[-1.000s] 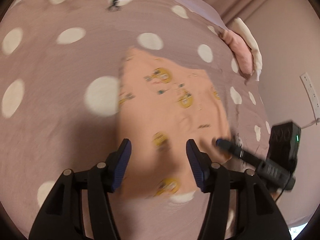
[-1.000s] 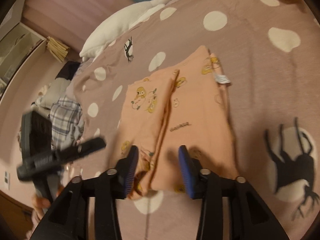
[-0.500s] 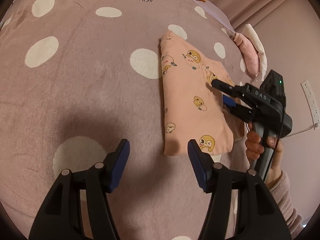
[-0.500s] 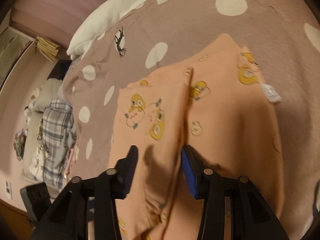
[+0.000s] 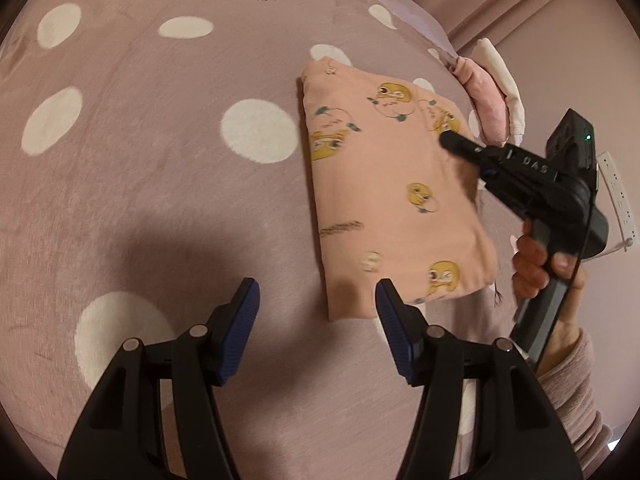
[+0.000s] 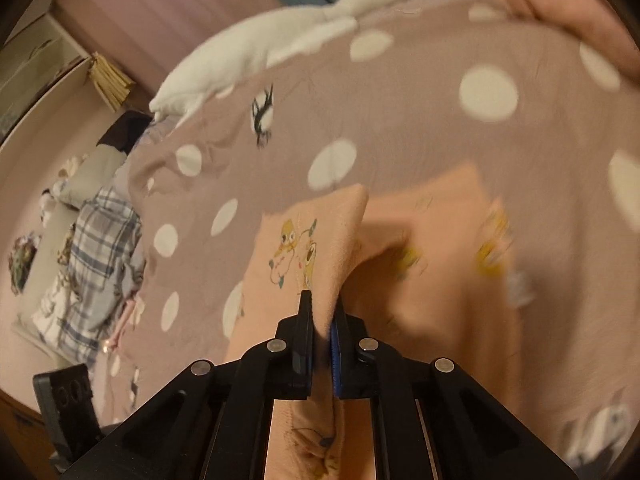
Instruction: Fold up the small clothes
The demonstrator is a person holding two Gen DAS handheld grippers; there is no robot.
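- A mauve bedspread (image 5: 160,208) with white dots covers the whole work surface; pink curtains and a pale wall close off the room behind it.
- Nearest in the left wrist view, the left gripper (image 5: 316,300) hangs over bare bedspread with its blue-padded jaws spread apart and nothing between them; its right finger sits just beside the near corner of the garment.
- Just beyond lies the peach garment (image 5: 384,200), printed with small yellow cartoon figures, folded into a long panel and resting flat on the bedspread to the right of centre.
- At its right edge the right gripper (image 6: 320,320) is clenched on a raised fold of the peach garment, the fabric pinched between its pads and lifted into a ridge, as the right wrist view shows.
- A hand (image 5: 548,268) in a pink sleeve holds that gripper's handle.
- Farther back, a pink and white cushion (image 5: 492,96) sits at the bed's right edge.
- At the far end of the bed lies a white goose plush (image 6: 280,36) with an orange beak.
- Off the bed's left side, in the right wrist view, a plaid cloth (image 6: 96,256) lies on a lower surface.
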